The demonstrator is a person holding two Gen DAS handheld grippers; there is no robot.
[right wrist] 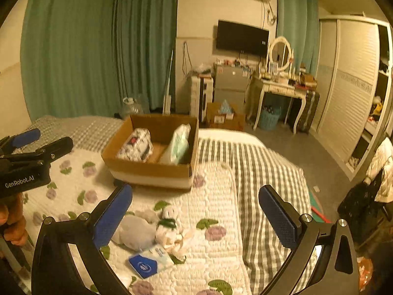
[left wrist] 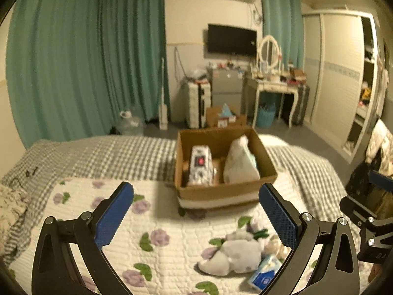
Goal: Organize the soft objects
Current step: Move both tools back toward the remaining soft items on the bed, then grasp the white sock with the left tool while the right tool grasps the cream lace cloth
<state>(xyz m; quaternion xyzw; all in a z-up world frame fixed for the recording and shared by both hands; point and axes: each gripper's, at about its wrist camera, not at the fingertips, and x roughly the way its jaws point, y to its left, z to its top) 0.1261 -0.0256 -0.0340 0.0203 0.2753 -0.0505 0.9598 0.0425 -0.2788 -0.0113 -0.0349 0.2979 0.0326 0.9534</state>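
An open cardboard box [left wrist: 226, 191] [right wrist: 147, 169] sits on the bed, holding a patterned white packet [left wrist: 200, 166] [right wrist: 135, 145] and a pale soft pack [left wrist: 239, 162] [right wrist: 178, 143]. On the floral quilt lie a grey-white plush toy [left wrist: 235, 255] [right wrist: 135, 232], a small white plush with a green bow [left wrist: 255, 232] [right wrist: 169, 226] and a blue-white tissue pack [left wrist: 264, 274] [right wrist: 149, 261]. My left gripper [left wrist: 196, 217] is open above the quilt, short of the box. My right gripper [right wrist: 195, 218] is open, with the toys near its left finger. Both hold nothing.
The bed has a grey checked cover [right wrist: 260, 172] under the floral quilt [left wrist: 137, 241]. A hand [right wrist: 12, 223] holds the left gripper's body [right wrist: 27, 167] at the right view's left edge. Beyond the bed stand a dressing table [left wrist: 275, 86], a wardrobe [left wrist: 343, 73] and floor boxes [left wrist: 226, 118].
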